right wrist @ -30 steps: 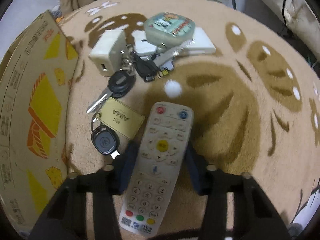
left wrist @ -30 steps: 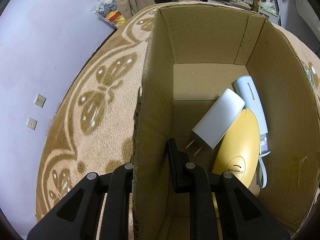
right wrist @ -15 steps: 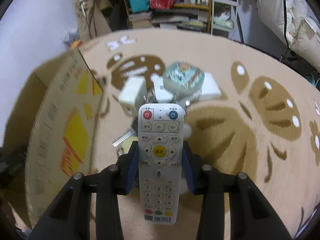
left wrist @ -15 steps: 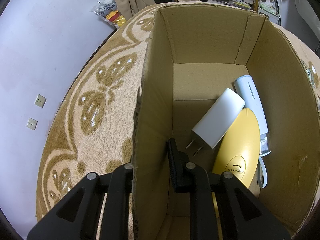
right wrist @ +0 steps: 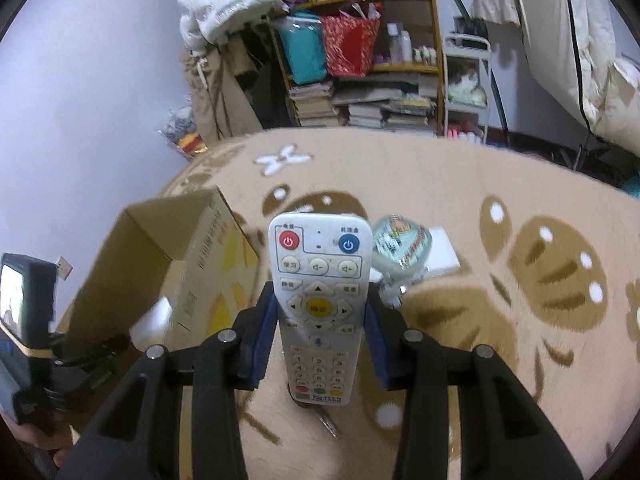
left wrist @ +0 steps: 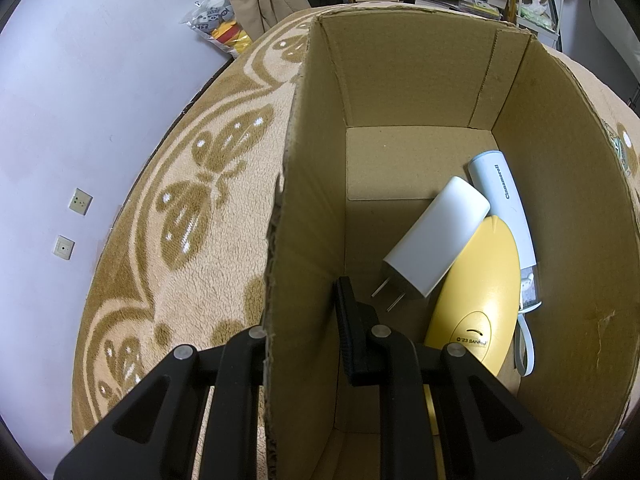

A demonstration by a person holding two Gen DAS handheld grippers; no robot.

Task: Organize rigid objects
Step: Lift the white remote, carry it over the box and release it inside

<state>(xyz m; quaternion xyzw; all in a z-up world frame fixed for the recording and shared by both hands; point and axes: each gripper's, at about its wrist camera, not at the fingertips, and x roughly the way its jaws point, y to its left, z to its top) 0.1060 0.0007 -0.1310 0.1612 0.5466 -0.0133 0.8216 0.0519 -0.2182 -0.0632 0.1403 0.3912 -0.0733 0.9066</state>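
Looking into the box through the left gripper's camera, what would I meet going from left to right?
Patterned rug → cardboard box wall, pinched by the left gripper → white charger → yellow oval device → pale blue tube.

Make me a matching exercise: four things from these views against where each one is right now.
1. remote control
2. white plug charger
3. cardboard box wall
4. round pale-green case

A. lying on the box floor
B. clamped by the left gripper
C. on the carpet
D. held in the right gripper, off the carpet

Pairs: 1-D, 2-A, 3-B, 4-C
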